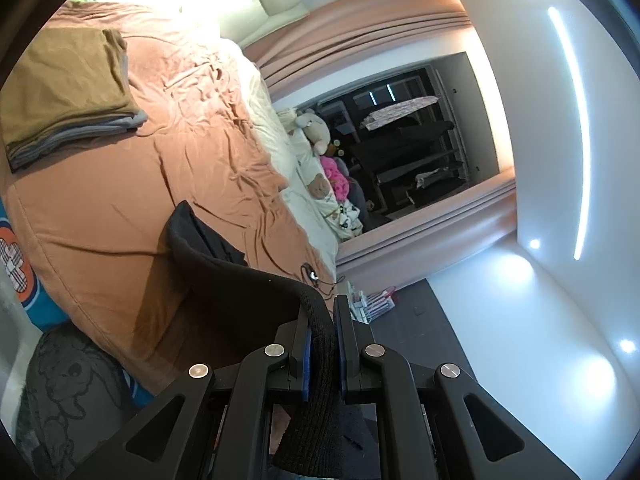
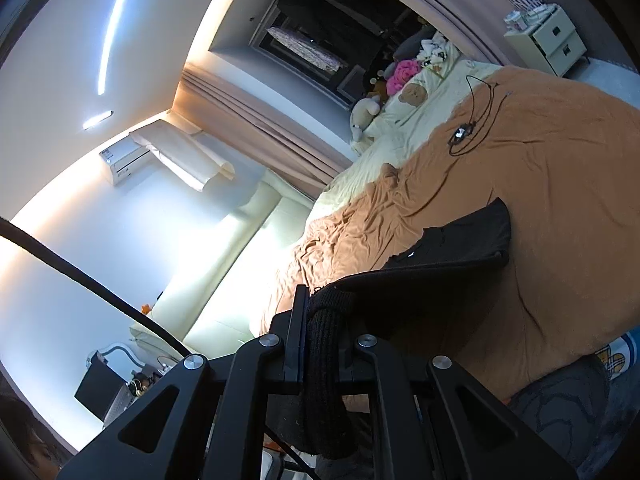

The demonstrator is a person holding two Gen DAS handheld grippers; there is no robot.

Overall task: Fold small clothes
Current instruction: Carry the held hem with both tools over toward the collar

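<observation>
the left gripper [image 1: 323,334] has its jaws pinching the ribbed hem of a black knit garment [image 1: 224,276]; the right gripper [image 2: 320,320] pinches another bunched stretch of the same cloth. the garment hangs between them, stretched over the bed's orange-brown blanket [image 1: 120,200], its long axis probably running gripper to gripper. neither hand looks nearer the folded stack of tan and grey clothes [image 1: 68,88].

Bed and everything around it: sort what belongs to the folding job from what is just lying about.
Job:
- black knit garment, ribbed edge clamped in left gripper and right gripper
- stack of folded olive and grey clothes
- orange-brown bedspread

Lying about:
- black cable with small device
- cream plush toy
- pink soft toy
- white bedside drawers
</observation>
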